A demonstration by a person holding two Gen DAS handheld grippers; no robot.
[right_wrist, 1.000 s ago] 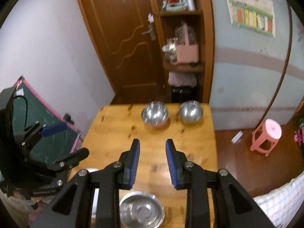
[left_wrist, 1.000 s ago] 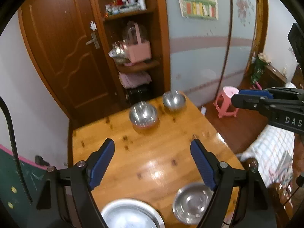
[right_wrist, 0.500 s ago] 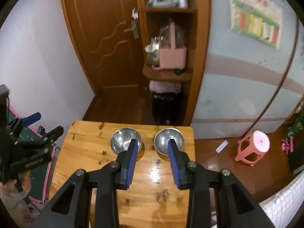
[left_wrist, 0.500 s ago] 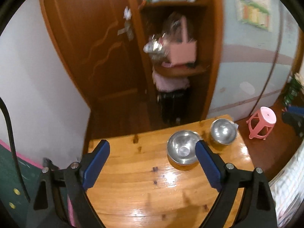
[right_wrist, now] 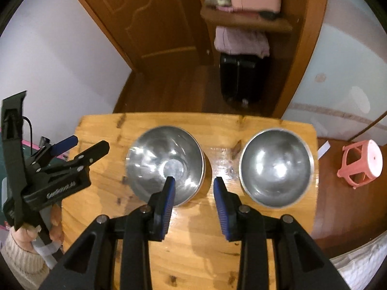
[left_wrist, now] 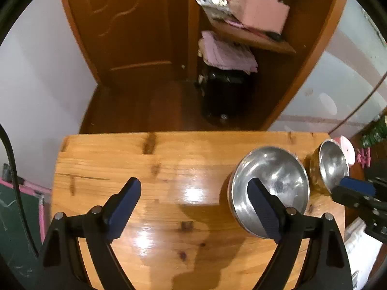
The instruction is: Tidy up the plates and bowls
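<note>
**Two steel bowls at the far edge of the table, both grippers above them**

Taking the wooden table [right_wrist: 101, 193] as the landmark and going left to right: the left gripper [left_wrist: 193, 207] hangs over the table's left half, its blue-padded jaws spread wide with only bare wood between them; they have just eased slightly narrower. Its right finger stands in front of the left bowl [right_wrist: 165, 163], though I cannot tell whether it touches. A hand [right_wrist: 54, 220] in a cream knitted sleeve holds that gripper beside the table's left edge.

The left bowl sits near the table's far edge. The right gripper [right_wrist: 193, 205] is over the strip of table between the bowls, jaws released and partly apart, gripping nothing. The right bowl [right_wrist: 275, 166] sits near the table's far right corner, just beside its twin but not touching. Right of the table, a pink stool [right_wrist: 361, 160] stands on the floor.
</note>
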